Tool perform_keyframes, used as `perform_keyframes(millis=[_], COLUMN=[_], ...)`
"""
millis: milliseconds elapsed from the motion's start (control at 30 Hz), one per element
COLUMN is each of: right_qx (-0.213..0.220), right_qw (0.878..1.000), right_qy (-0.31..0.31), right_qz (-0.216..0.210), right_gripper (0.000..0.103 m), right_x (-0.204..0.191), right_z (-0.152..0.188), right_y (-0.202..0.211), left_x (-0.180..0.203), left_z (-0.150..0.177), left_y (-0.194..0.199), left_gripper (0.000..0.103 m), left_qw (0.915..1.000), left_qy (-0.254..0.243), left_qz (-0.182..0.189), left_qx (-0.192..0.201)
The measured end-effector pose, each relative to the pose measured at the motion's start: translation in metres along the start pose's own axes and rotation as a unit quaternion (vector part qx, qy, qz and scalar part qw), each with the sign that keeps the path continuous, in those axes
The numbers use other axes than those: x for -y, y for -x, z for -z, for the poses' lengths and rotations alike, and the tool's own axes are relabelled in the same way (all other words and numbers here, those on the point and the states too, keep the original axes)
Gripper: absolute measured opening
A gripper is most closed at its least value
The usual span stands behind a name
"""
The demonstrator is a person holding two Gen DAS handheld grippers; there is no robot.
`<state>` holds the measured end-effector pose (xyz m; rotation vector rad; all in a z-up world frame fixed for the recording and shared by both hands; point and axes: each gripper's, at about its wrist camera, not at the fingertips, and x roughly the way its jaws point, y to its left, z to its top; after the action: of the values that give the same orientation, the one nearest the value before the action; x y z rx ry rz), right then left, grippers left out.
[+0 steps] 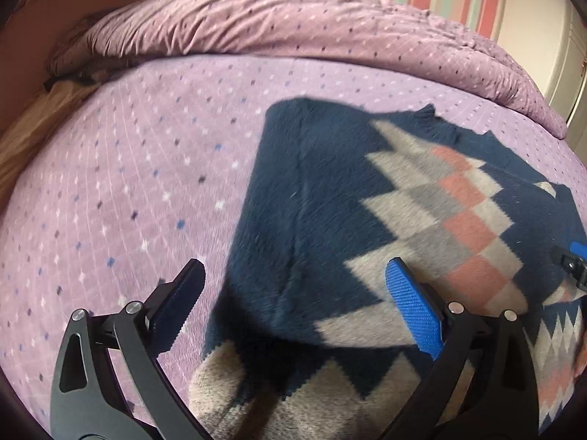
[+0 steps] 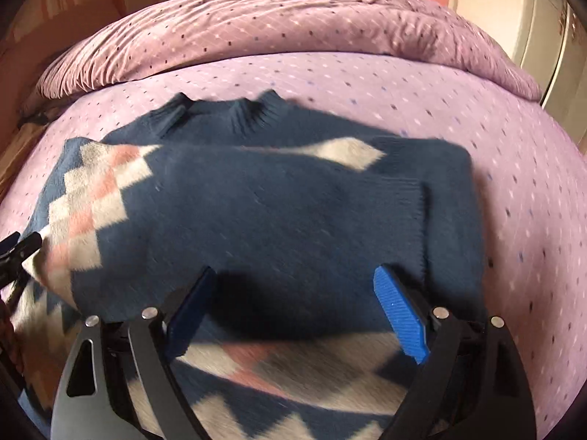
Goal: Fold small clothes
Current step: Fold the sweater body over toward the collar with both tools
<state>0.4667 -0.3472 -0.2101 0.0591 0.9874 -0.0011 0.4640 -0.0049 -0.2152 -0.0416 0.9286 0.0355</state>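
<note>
Navy knit sweater (image 2: 279, 212) with cream, pink and grey diamond pattern lay flat on the bed, sleeves folded across the body, collar pointing away.

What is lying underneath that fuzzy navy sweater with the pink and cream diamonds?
The navy diamond-patterned sweater lies on a lilac dotted bedspread, visible all around it. Anything directly beneath the sweater is covered.

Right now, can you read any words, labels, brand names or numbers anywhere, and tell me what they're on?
None can be read.
Sweater: only a diamond pattern, no tag showing.
Bedspread: only small dots.
Left claw and right claw: no markings visible.
</note>
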Motion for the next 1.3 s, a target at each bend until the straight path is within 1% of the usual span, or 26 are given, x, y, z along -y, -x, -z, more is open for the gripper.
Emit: perform_keyframes(millis=[33,67,133,200,233,300,367,467,567,633,667,700,767,800,867,933,1033,1100,1200,1300], right_qx=[0.001,0.003,0.002,0.007,0.016,0.036,0.054,0.078,0.090,0.092,0.095,0.097,0.098,0.098,0.098,0.099,0.096,0.094,0.080,0.067], right_qw=[1.000,1.000,1.000,1.000,1.000,0.999,0.999,0.997,0.996,0.995,0.995,0.995,0.995,0.995,0.995,0.995,0.995,0.995,0.996,0.997], right_qy=[0.000,0.005,0.011,0.003,-0.002,-0.002,0.002,0.007,0.017,0.019,0.017,0.017,0.015,0.014,0.012,0.007,0.000,-0.005,-0.019,-0.025], right_qz=[-0.007,-0.004,0.001,0.001,0.000,0.000,0.002,0.005,0.019,0.016,0.017,0.017,0.018,0.018,0.019,0.021,0.022,0.024,0.020,0.021], right_gripper=[0.088,0.088,0.088,0.088,0.088,0.091,0.091,0.091,0.091,0.091,0.091,0.091,0.091,0.091,0.091,0.091,0.091,0.091,0.091,0.091], right_x=[0.005,0.006,0.008,0.008,0.011,0.012,0.017,0.027,0.035,0.040,0.043,0.045,0.046,0.047,0.045,0.042,0.038,0.038,0.043,0.046], right_z=[0.004,0.005,0.005,0.005,0.005,0.008,0.016,0.037,0.066,0.087,0.102,0.110,0.139,0.148,0.175,0.203,0.237,0.261,0.290,0.307], right_y=[0.002,0.004,0.011,0.018,0.028,0.046,0.072,0.111,0.148,0.171,0.185,0.192,0.214,0.219,0.234,0.247,0.261,0.270,0.273,0.269], left_x=[-0.001,-0.003,-0.004,-0.005,-0.005,-0.006,-0.006,-0.013,-0.026,-0.038,-0.042,-0.047,-0.054,-0.059,-0.066,-0.075,-0.083,-0.088,-0.097,-0.103], left_z=[0.001,0.003,0.003,0.001,0.001,0.002,0.004,0.016,0.041,0.063,0.069,0.084,0.102,0.115,0.135,0.163,0.197,0.215,0.241,0.259], left_y=[-0.003,-0.006,-0.008,-0.003,0.001,0.020,0.039,0.083,0.133,0.165,0.174,0.192,0.213,0.226,0.243,0.262,0.279,0.285,0.292,0.294], left_gripper=[0.099,0.099,0.099,0.099,0.098,0.098,0.098,0.098,0.099,0.099,0.100,0.100,0.100,0.100,0.100,0.100,0.100,0.100,0.100,0.100], left_qw=[1.0000,0.9999,0.9998,0.9998,0.9998,0.9994,0.9988,0.9967,0.9931,0.9902,0.9893,0.9874,0.9851,0.9843,0.9841,0.9838,0.9841,0.9843,0.9868,0.9881], left_qy=[0.000,0.000,0.002,0.004,0.005,0.004,-0.004,-0.021,-0.042,-0.057,-0.061,-0.069,-0.072,-0.072,-0.066,-0.050,-0.043,-0.045,-0.032,-0.026], left_qz=[0.001,0.003,0.006,0.011,0.017,0.033,0.040,0.048,0.037,0.030,0.027,0.023,0.016,0.018,0.014,0.015,0.010,0.002,0.006,0.003], left_qx=[-0.006,-0.014,-0.018,-0.014,-0.010,0.009,0.026,0.063,0.103,0.124,0.130,0.141,0.155,0.160,0.165,0.171,0.172,0.170,0.158,0.151])
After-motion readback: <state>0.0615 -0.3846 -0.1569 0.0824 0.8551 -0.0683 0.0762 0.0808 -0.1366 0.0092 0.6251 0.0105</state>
